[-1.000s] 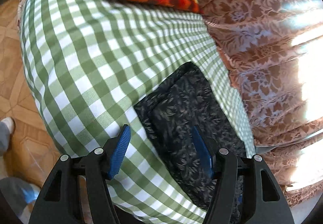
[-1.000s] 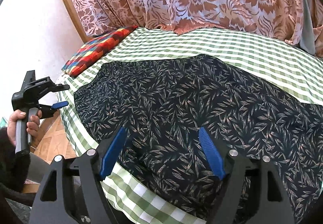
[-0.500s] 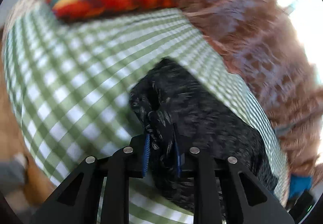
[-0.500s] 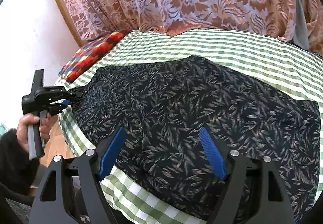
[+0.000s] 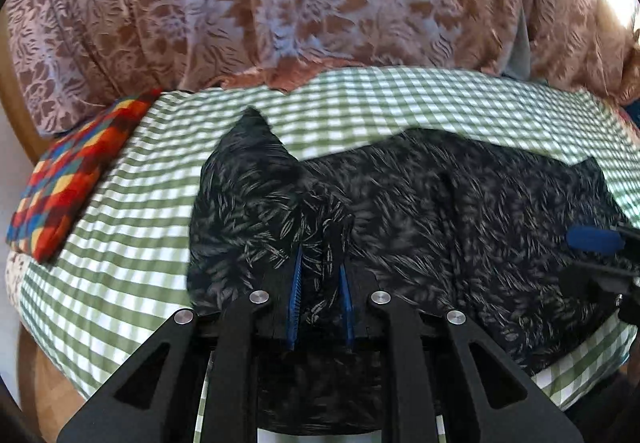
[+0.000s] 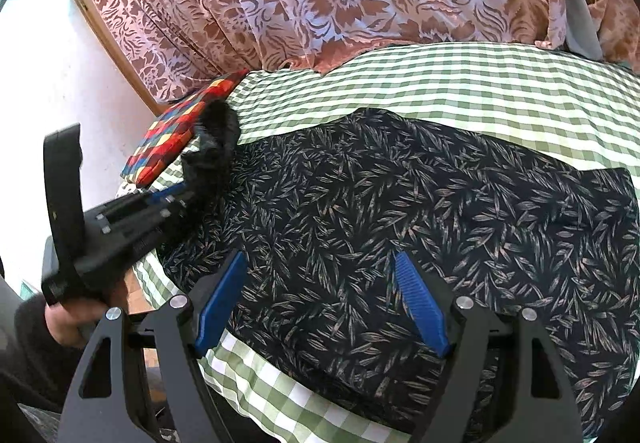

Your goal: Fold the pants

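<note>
In the left wrist view, the left gripper (image 5: 320, 283) was closed almost fully, and a fold of the pants (image 5: 440, 227) was pinched between its blue pads (image 5: 295, 295); the cloth rose up in a bunch toward 12 o'clock from the fingers. The rest of the dark, leaf-printed pants lay across the green checked sheet (image 5: 120, 243), spreading from the centre to 3 o'clock, where a blue tip of the other tool was visible at the edge. A colourful cushion (image 5: 76, 171) lay at 9 o'clock and the flowered curtain (image 5: 280, 3) hung at 12 o'clock. In the right wrist view, the right gripper (image 6: 320, 303) was wide open and held nothing; it hovered above the near edge of the pants (image 6: 400, 203), and I could not tell if the pads touched the cloth. The left gripper (image 6: 176, 195) appeared at 9 o'clock, lifting one end of the pants above the sheet (image 6: 480, 83), near the cushion (image 6: 180, 139). In my judgement, the step in hand was to carry this lifted end over toward the other end. To do it well, the left hand should keep the pinch firm and move low and level, while the right gripper holds the near edge so that the lower layer does not slide or wrinkle. No brand, label or readable writing was visible in either view.
</note>
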A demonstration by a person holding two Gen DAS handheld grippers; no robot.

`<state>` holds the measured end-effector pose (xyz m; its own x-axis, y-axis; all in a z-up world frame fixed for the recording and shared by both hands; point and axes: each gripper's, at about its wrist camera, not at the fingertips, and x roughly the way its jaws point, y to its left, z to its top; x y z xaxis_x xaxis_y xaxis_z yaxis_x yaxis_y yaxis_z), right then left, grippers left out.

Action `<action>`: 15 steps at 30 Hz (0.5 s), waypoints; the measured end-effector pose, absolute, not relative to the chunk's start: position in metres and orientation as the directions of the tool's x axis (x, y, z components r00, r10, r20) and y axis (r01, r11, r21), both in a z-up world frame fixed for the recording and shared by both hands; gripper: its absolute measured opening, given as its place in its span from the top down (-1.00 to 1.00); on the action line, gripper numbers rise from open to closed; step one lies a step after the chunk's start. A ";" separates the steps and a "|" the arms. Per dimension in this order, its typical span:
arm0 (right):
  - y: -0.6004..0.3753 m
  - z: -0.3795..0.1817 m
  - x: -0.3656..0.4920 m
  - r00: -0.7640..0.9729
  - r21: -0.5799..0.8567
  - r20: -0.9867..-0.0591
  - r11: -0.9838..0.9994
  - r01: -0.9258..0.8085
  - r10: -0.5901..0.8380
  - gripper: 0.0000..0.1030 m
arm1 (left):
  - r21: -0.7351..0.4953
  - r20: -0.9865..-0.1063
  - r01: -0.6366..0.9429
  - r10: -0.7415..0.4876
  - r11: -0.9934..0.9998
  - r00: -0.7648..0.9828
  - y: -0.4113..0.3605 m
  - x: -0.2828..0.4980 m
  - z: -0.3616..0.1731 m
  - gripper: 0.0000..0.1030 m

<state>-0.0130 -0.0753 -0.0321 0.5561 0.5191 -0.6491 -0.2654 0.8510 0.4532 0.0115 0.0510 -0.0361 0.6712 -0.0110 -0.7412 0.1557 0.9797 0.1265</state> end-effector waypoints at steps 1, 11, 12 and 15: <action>-0.077 -0.033 -0.013 0.555 0.456 -0.650 0.851 -0.261 0.519 -0.49 | 0.133 -0.742 0.160 -0.009 0.978 0.671 0.049 0.012 -0.038 0.70; -0.076 -0.034 -0.001 0.489 0.536 -0.635 0.797 -0.279 0.598 -0.49 | 0.117 -0.738 0.162 -0.023 0.980 0.674 0.049 0.011 -0.037 0.70; -0.075 -0.034 0.003 0.474 0.553 -0.630 0.784 -0.282 0.615 -0.49 | 0.115 -0.737 0.163 -0.026 0.980 0.676 0.049 0.011 -0.037 0.70; -0.074 -0.034 0.012 0.441 0.608 -0.606 0.743 -0.281 0.662 -0.50 | 0.107 -0.735 0.162 -0.032 0.981 0.678 0.052 0.010 -0.036 0.70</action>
